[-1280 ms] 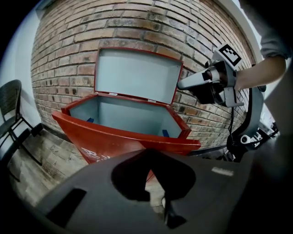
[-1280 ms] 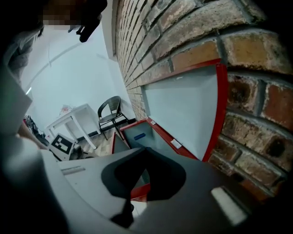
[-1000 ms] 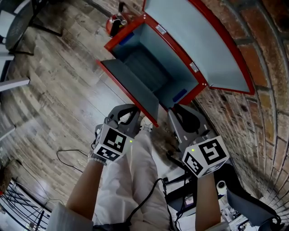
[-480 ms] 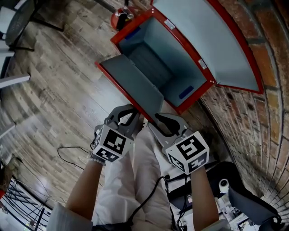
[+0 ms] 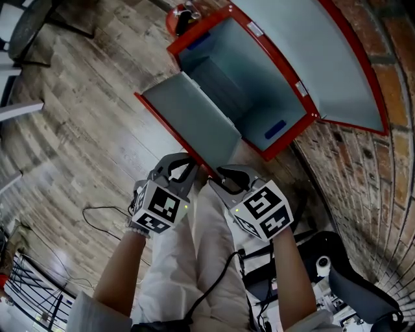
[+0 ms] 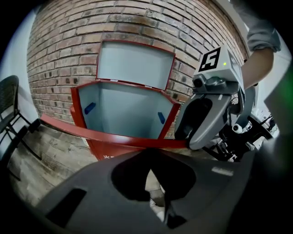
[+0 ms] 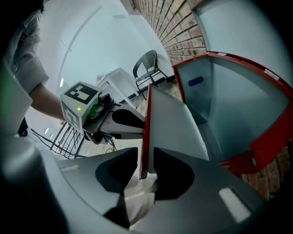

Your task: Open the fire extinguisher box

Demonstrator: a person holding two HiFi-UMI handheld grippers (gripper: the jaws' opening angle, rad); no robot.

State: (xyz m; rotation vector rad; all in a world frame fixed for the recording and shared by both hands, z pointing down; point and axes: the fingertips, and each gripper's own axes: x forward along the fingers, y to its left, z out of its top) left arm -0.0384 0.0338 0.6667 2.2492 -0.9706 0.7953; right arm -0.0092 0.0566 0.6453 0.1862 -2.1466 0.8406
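**Inspector:** Where is the box, and what surrounds it?

**Operator:** I record the fire extinguisher box [image 5: 290, 137] on the wooden floor [image 5: 84, 110], backed against the brick wall [image 5: 382, 78]. Its lid [image 5: 311, 52] is raised against the bricks, and the front door [image 5: 194, 120] is swung out toward me. A red item with a black top [image 5: 183, 16] stands at the box's far corner. A black chair [image 5: 26, 26] sits well off to the left, and a cable [image 5: 104, 217] lies on the floor near my left side.

**Inspector:** The tongs?

**Operator:** The right gripper [image 5: 224, 175] straddles the door's near edge. Its jaws have just been opening, and the edge sits between them, released rather than pinched. The left gripper [image 5: 185, 170] is clenched on nothing, its tips close by the door's red rim. I cannot confirm contact.

**Inspector:** Room to move?

**Operator:** There is open floor left of the door. On the right, the wall and a grey seat [image 5: 363, 298] crowd in.

**Inspector:** Do the views differ?

**Operator:** Only the right gripper view shows the gap around the door's edge. Only the left gripper view shows white print [image 6: 107, 156] below the rim, and it is too small to read.
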